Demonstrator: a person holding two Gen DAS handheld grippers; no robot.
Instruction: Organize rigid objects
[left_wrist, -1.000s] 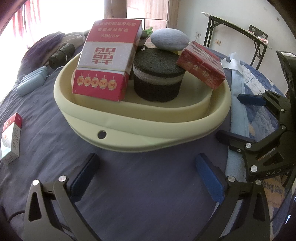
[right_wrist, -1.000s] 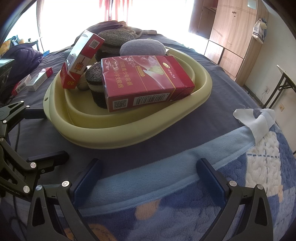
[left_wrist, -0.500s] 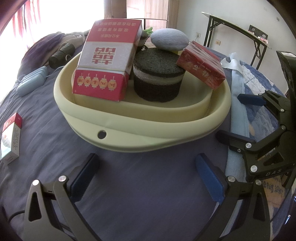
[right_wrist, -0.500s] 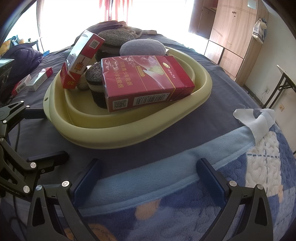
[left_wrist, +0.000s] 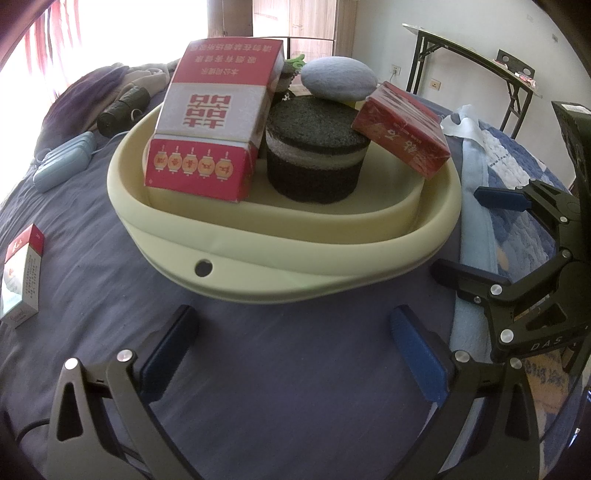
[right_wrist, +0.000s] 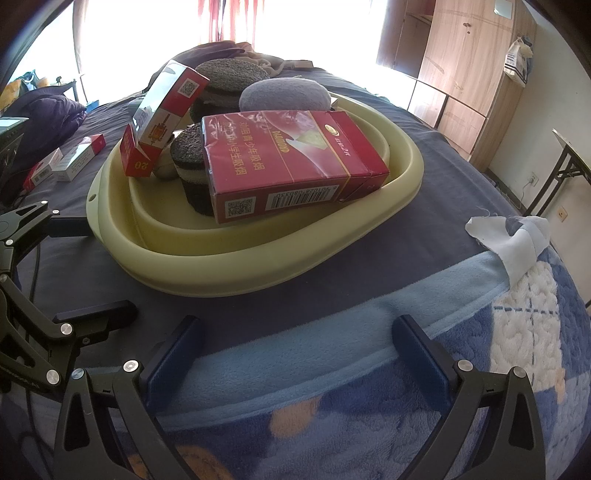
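Left wrist: left gripper (left_wrist: 291, 339) open, empty; basin (left_wrist: 295, 254) just ahead, loose pack (left_wrist: 22, 280) far left.

Right wrist: right gripper (right_wrist: 295, 350) open, empty over blanket (right_wrist: 369, 369). Red carton (right_wrist: 291, 166) tilted across basin rim ahead. Risk: nudging the basin could slide it out.

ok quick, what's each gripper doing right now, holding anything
Left gripper: open, holding nothing, in front of the basin.
Right gripper: open, holding nothing, over the blanket.
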